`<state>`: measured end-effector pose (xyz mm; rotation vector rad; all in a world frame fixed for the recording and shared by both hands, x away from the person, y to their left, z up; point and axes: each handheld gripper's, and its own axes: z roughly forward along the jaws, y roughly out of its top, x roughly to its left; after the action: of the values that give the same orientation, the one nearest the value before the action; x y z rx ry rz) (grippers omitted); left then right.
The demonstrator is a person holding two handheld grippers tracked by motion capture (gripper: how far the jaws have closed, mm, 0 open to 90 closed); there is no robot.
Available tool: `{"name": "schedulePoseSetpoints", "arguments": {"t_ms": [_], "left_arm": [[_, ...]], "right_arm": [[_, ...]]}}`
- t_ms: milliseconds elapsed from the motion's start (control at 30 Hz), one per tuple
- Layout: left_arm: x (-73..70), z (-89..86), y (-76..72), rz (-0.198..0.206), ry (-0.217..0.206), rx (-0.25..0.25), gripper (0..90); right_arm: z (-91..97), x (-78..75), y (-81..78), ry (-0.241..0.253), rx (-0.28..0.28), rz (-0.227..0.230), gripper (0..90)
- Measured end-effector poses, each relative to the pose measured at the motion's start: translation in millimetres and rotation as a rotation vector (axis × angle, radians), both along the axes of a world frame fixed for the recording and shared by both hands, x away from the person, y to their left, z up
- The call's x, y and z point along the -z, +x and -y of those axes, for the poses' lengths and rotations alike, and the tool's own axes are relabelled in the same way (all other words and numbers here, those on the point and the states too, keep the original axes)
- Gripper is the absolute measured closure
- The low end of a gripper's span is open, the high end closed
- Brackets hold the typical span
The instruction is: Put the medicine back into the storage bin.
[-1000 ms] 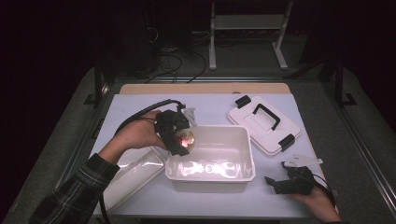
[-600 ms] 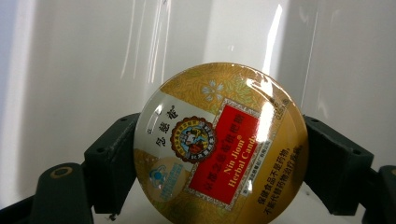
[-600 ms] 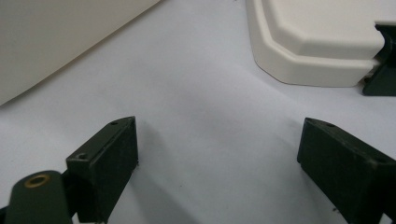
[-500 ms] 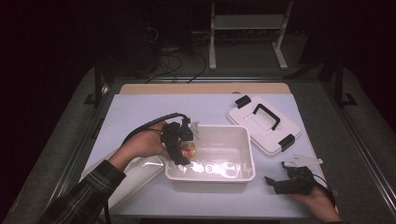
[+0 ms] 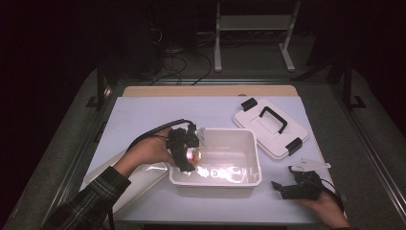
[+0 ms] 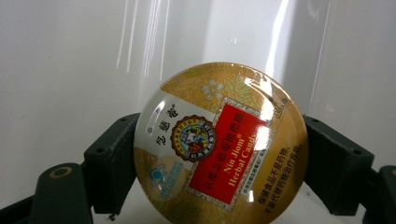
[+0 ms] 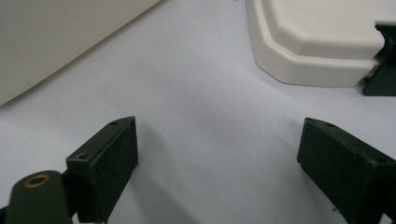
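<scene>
Gold-lidded candy tin [image 6: 219,142] sits clamped between the jaws of the left gripper [image 5: 184,148], which has dropped over the last second from above the white tub's [image 5: 253,158] near-left corner to inside its rim, apparently for a release. At right, the right gripper [image 5: 299,186] rests on the table [image 5: 143,115], jaws apart and empty, near the latched lid [image 5: 270,125].

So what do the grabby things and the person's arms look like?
Each tool is black. The left tool trails a thick black cable that loops behind the hand. The right tool carries a pale grey three-cornered plate on top. Up close, the jaws are dark blocky pads with small screw holes and a brass-coloured ring at the base. The left arm wears a dark plaid sleeve.
</scene>
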<state>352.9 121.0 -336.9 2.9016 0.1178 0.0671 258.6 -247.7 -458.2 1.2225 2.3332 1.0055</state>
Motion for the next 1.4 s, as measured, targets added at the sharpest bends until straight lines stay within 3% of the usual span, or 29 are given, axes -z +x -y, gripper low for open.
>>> {"name": "schedulePoseSetpoints", "arguments": {"t_ms": [467, 800, 1067, 1167, 1400], "left_arm": [[-3.5, -4.0, 1.3, -0.026, -0.041, -0.029, 18.2], [-28.2, -15.4, -0.8, -0.009, -0.114, -0.053, 18.2], [-53.3, -46.0, -9.5, 0.014, -0.185, -0.095, 18.5], [-56.9, -56.3, -11.3, 0.025, -0.18, -0.107, 18.5], [-57.7, -99.9, -17.8, 0.043, -0.201, -0.21, 18.5]], "right_arm": [[0.0, 0.0, 0.1, 0.0, 0.0, 0.0, 11.7], [0.1, 0.0, 0.1, 0.0, 0.0, 0.0, 11.7], [0.1, 0.0, 0.0, -0.003, -0.002, 0.001, 11.7], [0.0, 0.1, 0.1, -0.003, -0.001, 0.003, 11.7], [-0.1, 0.2, 0.1, -0.005, -0.002, 0.003, 11.7]]}}
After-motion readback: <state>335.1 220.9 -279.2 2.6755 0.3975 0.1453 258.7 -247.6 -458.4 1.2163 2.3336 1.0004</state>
